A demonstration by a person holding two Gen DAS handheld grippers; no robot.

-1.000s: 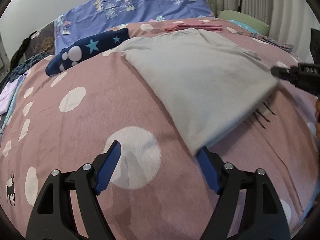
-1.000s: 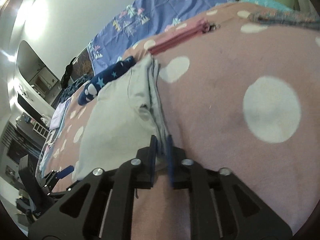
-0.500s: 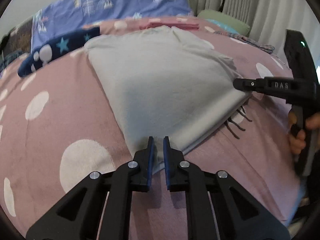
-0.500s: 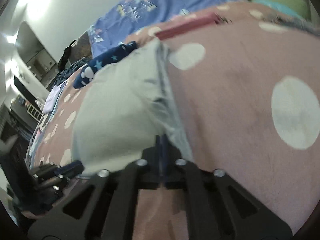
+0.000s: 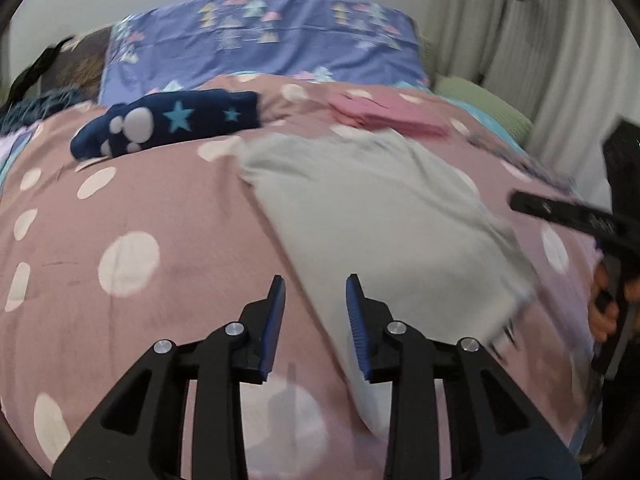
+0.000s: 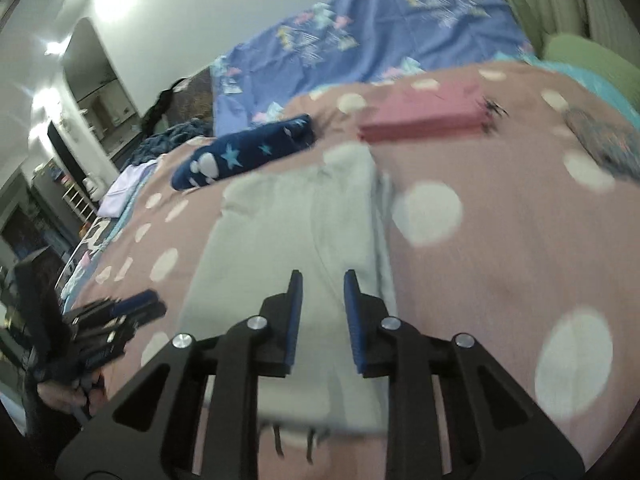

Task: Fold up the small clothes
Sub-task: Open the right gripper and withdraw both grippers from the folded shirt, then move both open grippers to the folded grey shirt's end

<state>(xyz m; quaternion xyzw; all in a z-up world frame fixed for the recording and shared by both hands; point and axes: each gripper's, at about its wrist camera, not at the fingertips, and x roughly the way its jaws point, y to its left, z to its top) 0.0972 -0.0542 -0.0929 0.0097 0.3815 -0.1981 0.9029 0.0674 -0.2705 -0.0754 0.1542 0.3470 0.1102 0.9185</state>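
Observation:
A light grey folded garment lies flat on the pink polka-dot blanket; it also shows in the right wrist view. My left gripper is open and empty, above the garment's near left edge. My right gripper is open and empty, above the garment's near end. The right gripper's body shows at the right edge of the left wrist view. The left gripper shows at the left of the right wrist view.
A folded pink garment and a navy star-print garment lie further back on the blanket. A purple patterned pillow is at the head of the bed. Curtains hang at the right. Shelves and furniture stand beyond the bed's left side.
Both grippers were shut on the grey garment's near edge half a second ago. Both have opened, let go and drawn back and up. The garment now rests flat.

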